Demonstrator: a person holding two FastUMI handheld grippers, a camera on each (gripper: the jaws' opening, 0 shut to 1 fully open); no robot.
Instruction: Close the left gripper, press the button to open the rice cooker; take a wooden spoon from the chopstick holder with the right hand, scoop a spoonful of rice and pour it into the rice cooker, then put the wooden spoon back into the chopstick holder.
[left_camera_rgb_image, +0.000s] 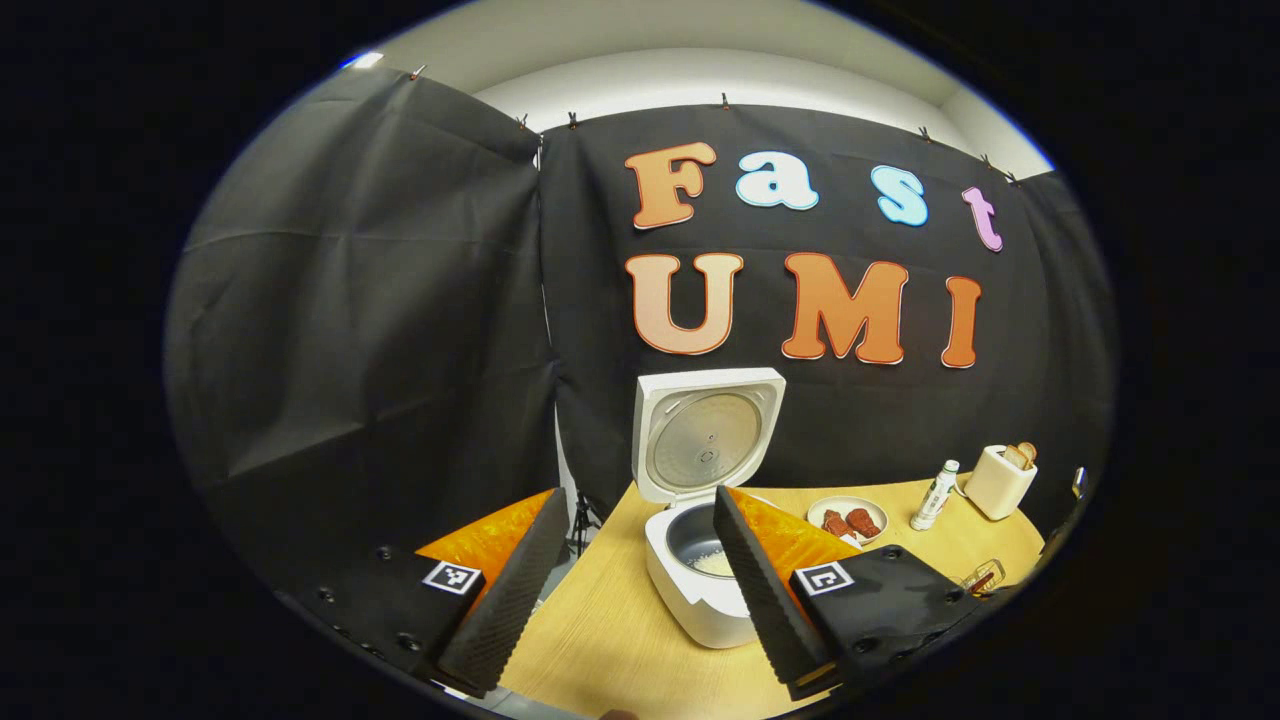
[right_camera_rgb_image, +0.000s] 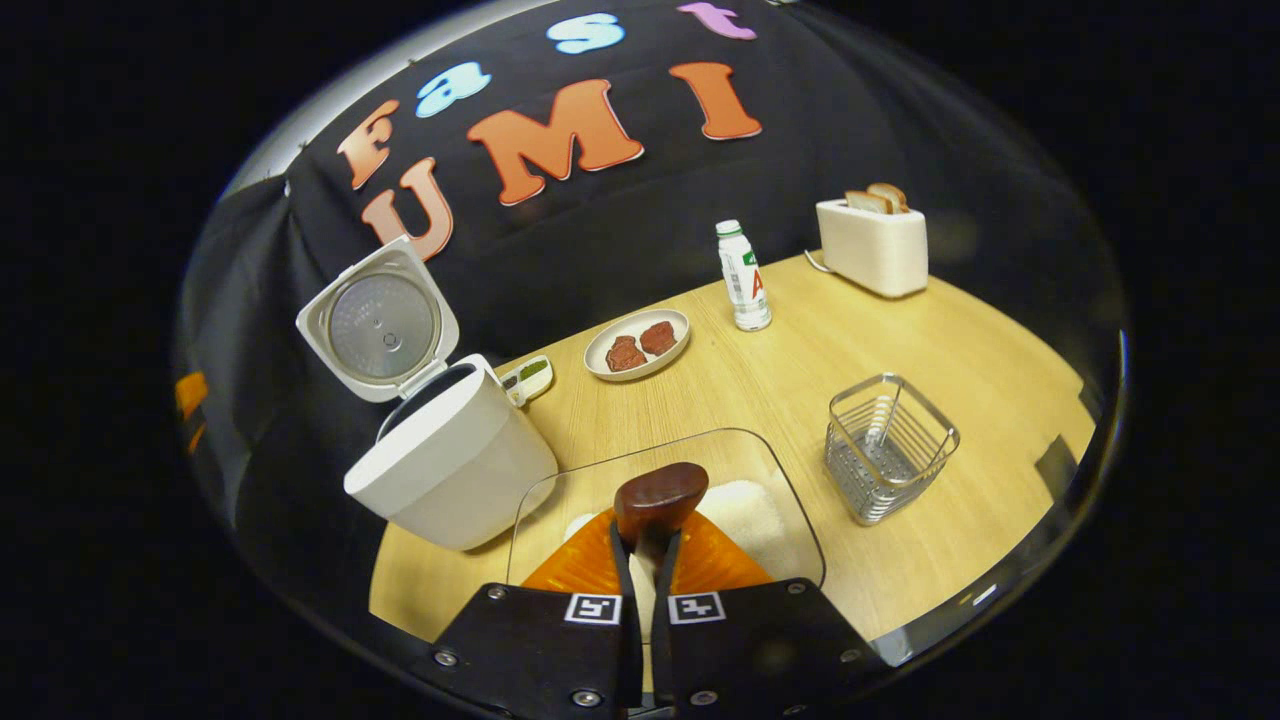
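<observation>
1. Wooden spoon (right_camera_rgb_image: 660, 500) sits pinched in the right gripper (right_camera_rgb_image: 645, 570), bowl poised over the rice container (right_camera_rgb_image: 790, 520), presumably for scooping.
2. Left gripper (left_camera_rgb_image: 640, 590) hangs wide open, holding nothing, clear of the rice cooker (left_camera_rgb_image: 700, 590).
3. Farther off, the right gripper view adds the chopstick holder (right_camera_rgb_image: 888, 450).

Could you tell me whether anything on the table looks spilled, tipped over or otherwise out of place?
Nothing stands out. The rice cooker stands upright with its lid raised, and the rice container, chopstick holder, bottle, plate and toaster all sit upright on the table. I see no scattered rice. The right gripper holds the wooden spoon.
</observation>
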